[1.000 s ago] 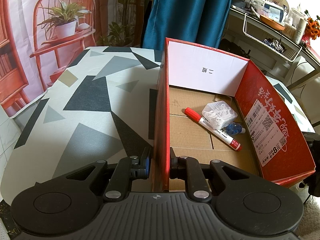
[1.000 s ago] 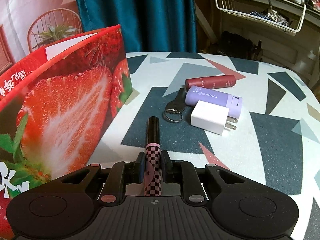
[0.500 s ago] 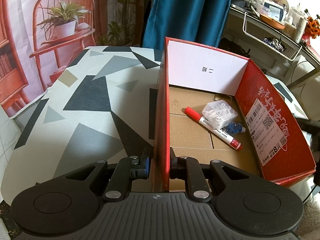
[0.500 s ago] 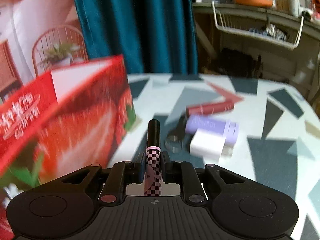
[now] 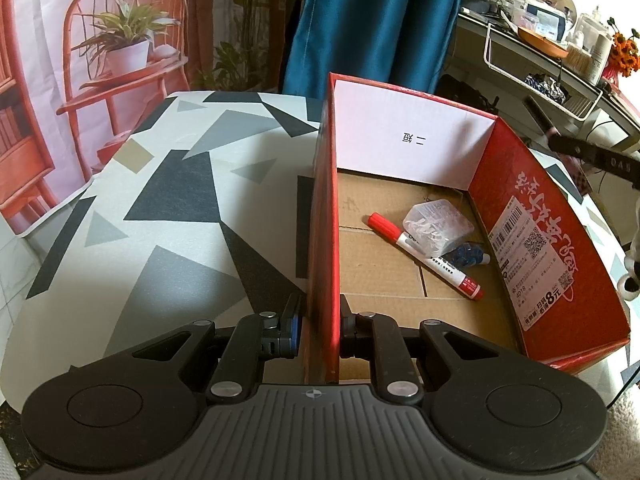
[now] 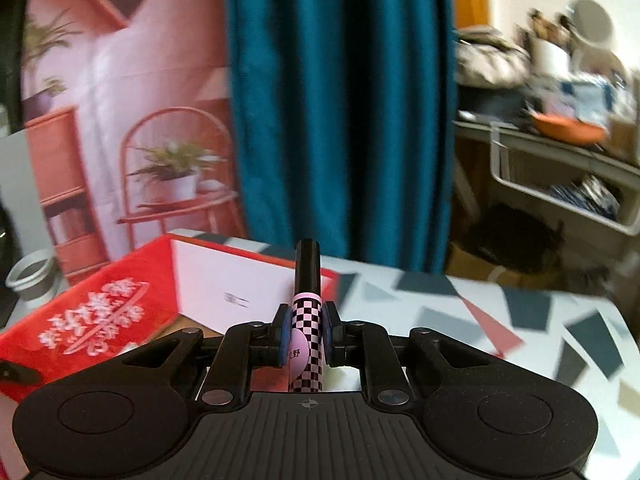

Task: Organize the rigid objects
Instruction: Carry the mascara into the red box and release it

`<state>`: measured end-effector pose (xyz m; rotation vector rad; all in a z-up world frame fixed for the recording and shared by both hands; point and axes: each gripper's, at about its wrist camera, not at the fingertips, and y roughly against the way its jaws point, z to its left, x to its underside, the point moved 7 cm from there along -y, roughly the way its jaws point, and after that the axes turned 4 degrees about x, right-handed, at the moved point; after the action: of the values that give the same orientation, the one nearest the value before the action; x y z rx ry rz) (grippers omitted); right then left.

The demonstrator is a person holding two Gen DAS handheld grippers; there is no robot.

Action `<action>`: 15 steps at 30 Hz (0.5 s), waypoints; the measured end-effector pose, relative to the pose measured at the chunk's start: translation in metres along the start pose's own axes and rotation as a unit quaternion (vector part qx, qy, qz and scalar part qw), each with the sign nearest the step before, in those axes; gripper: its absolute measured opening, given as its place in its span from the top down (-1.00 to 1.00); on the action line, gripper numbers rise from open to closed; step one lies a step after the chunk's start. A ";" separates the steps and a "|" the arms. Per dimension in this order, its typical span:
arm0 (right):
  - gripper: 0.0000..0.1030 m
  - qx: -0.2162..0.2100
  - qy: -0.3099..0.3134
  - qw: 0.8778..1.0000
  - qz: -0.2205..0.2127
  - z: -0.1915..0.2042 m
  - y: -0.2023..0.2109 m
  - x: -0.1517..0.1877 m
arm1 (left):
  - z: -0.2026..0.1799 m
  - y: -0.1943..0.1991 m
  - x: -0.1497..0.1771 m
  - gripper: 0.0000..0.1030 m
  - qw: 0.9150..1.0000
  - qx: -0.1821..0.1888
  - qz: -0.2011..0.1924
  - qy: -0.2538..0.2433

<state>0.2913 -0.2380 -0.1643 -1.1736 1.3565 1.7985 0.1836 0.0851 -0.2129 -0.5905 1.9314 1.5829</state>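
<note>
My left gripper (image 5: 319,330) is shut on the left wall of the red cardboard box (image 5: 322,216), which stands on the patterned table. Inside the box lie a red marker (image 5: 424,254), a clear plastic packet (image 5: 438,226) and a small blue item (image 5: 466,256). My right gripper (image 6: 306,334) is shut on a pink-and-black checkered tube with a black cap (image 6: 307,312), held in the air above and right of the box (image 6: 100,312). The tip of the right gripper shows at the right edge of the left wrist view (image 5: 592,156).
The table (image 5: 160,220) has a grey, black and white triangle cloth. A blue curtain (image 6: 340,100) hangs behind it. A wire basket shelf (image 6: 560,192) with clutter stands at the right. A printed backdrop with a red chair is at the left.
My right gripper has lifted with the checkered tube, away from the items on the table, and now looks over the box's top. My left gripper has held still on the box wall.
</note>
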 end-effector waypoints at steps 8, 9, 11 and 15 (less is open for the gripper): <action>0.71 -0.049 0.057 0.997 0.013 0.054 -0.010 -0.001 | 0.000 0.001 0.000 0.64 1.000 -0.001 0.000 -0.001; 0.71 -0.053 0.060 0.997 0.019 0.058 -0.011 0.001 | 0.000 0.001 0.000 0.64 1.000 -0.001 0.000 -0.001; 0.71 -0.060 0.065 0.996 0.029 0.065 -0.014 0.006 | 0.000 0.001 0.000 0.64 1.000 -0.001 0.000 -0.002; 0.71 -0.064 0.071 0.994 0.043 0.074 -0.015 0.012 | 0.000 0.001 0.000 0.64 1.000 -0.001 -0.001 -0.002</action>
<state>0.2769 -0.1642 -0.1748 -1.3530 1.4077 1.9179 0.1829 0.0856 -0.2127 -0.5895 1.9264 1.5848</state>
